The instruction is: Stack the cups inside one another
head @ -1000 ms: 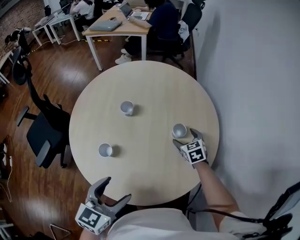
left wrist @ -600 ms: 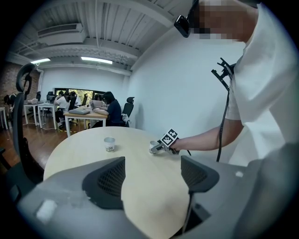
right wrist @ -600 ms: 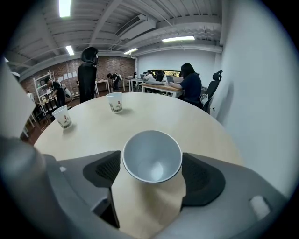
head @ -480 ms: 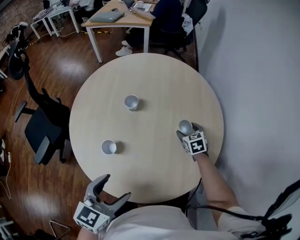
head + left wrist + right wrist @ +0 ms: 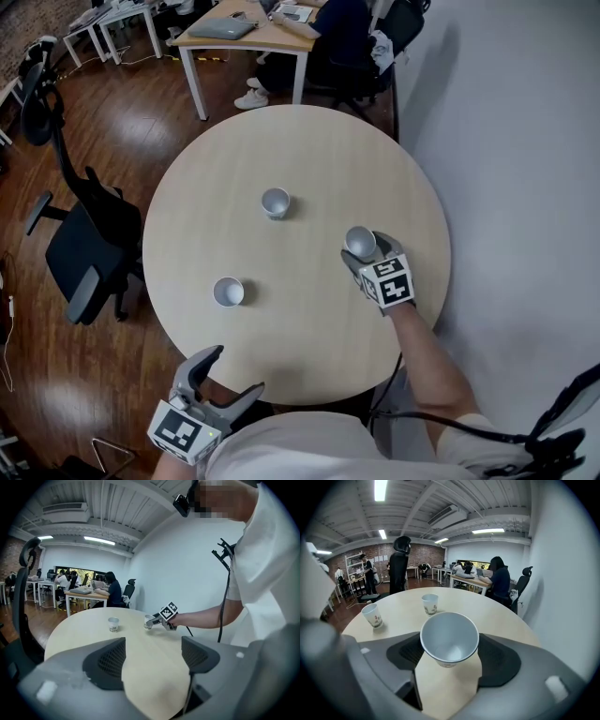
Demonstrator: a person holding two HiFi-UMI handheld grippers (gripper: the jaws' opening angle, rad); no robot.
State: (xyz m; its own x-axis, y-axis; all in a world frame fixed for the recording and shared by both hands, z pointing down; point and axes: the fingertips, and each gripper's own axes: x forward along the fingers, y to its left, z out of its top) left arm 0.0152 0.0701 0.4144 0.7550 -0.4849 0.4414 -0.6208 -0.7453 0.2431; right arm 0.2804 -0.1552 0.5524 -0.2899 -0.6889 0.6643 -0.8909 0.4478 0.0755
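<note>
Head view: R gripper (image 5: 367, 251) grips cup (image 5: 359, 241) at table's (image 5: 309, 159) 3 o'clock. Mid cup (image 5: 275, 202) stands mouth-up at 10 o'clock from it, left cup (image 5: 227, 292) at 8. L gripper (image 5: 234, 370) is farther, at 6.
Left gripper view: jaws apart, nothing between.
Right gripper view: only here cup's empty inside shows.

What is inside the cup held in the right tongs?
Nothing: the cup shows a bare white interior down to its base in the right gripper view. The right tongs cover its lower outer sides.
</note>
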